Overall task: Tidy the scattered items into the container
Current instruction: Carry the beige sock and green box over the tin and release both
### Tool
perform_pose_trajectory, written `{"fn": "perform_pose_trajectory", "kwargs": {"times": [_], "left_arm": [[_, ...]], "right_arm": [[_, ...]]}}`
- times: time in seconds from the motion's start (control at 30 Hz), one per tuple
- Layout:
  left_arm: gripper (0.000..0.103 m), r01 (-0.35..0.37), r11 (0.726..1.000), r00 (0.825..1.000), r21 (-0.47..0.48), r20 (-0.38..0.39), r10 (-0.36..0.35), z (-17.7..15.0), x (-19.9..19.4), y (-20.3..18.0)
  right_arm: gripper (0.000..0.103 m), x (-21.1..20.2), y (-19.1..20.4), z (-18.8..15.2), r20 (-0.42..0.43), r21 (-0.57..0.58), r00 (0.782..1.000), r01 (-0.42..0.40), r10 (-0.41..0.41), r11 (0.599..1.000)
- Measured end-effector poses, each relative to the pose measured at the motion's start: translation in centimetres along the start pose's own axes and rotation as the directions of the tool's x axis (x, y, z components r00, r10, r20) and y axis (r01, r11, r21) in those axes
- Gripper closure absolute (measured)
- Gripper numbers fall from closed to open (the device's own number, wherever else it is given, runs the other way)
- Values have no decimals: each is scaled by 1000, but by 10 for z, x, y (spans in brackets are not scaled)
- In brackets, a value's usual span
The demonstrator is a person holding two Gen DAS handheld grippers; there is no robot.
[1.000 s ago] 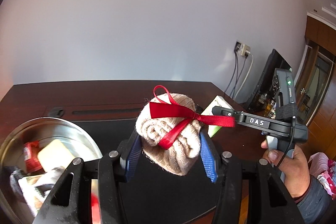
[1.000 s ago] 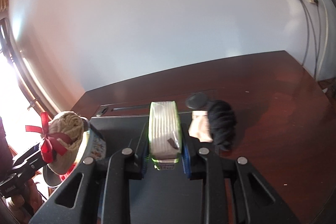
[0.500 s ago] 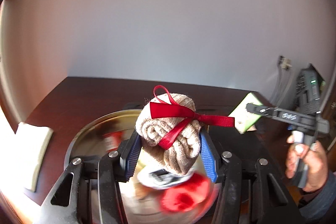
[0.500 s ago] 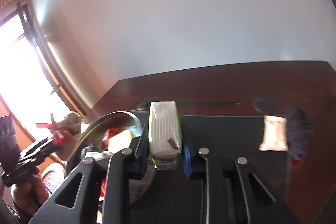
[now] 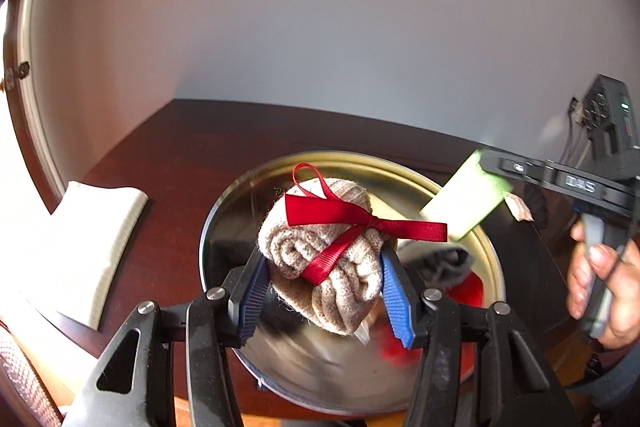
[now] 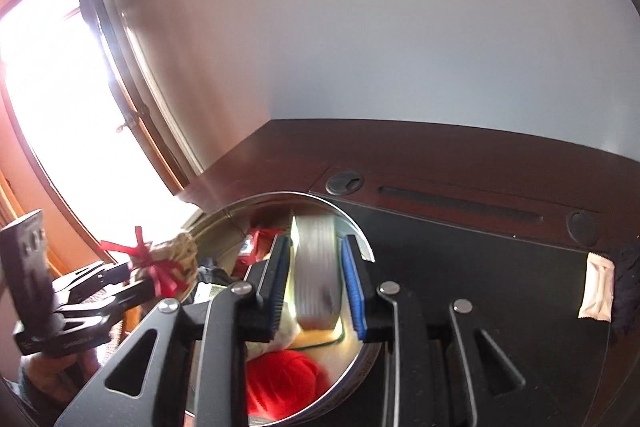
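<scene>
1. Both hands have swung from the counter (image 6: 460, 155) to above the round tin (image 5: 224, 211).
2. Left gripper (image 5: 324, 291) fingers pinch the ribboned sock roll (image 5: 320, 267); right gripper (image 6: 316, 283) fingers pinch the tissue pack (image 6: 316, 267).
3. Both loads hang over the tin, likely for dropping.

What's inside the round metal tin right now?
In the tin: a grey cloth and something red. The beige sock roll and tissue pack, both gripped above, hide the rest.
</scene>
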State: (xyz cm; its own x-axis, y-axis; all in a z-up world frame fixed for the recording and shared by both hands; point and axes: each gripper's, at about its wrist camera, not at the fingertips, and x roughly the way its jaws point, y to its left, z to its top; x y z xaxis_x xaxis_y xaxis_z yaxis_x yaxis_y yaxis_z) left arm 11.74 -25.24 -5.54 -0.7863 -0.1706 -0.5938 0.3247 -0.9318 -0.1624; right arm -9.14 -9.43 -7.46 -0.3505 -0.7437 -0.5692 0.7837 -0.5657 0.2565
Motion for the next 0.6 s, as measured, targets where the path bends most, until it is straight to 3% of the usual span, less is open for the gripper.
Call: {"fn": "perform_pose_trajectory", "kwargs": {"times": [0.13,0.5,0.53,0.6], "left_arm": [[48,9,1000,1000,4,-26,-9,-4,3,-3],[35,5,997,999,-82,-50,-9,-13,3,11],[27,1,997,999,-82,-41,-5,-12,1,9],[20,-4,997,1000,-82,-21,2,-9,-3,7]], "right_arm": [[76,12,6,0,-8,-29,1000,28,-29,999],[75,-10,-7,-9,35,60,999,-40,38,997],[72,-14,-10,-10,43,71,998,-48,45,996],[57,-19,-12,-14,58,86,997,-49,44,995]]}}
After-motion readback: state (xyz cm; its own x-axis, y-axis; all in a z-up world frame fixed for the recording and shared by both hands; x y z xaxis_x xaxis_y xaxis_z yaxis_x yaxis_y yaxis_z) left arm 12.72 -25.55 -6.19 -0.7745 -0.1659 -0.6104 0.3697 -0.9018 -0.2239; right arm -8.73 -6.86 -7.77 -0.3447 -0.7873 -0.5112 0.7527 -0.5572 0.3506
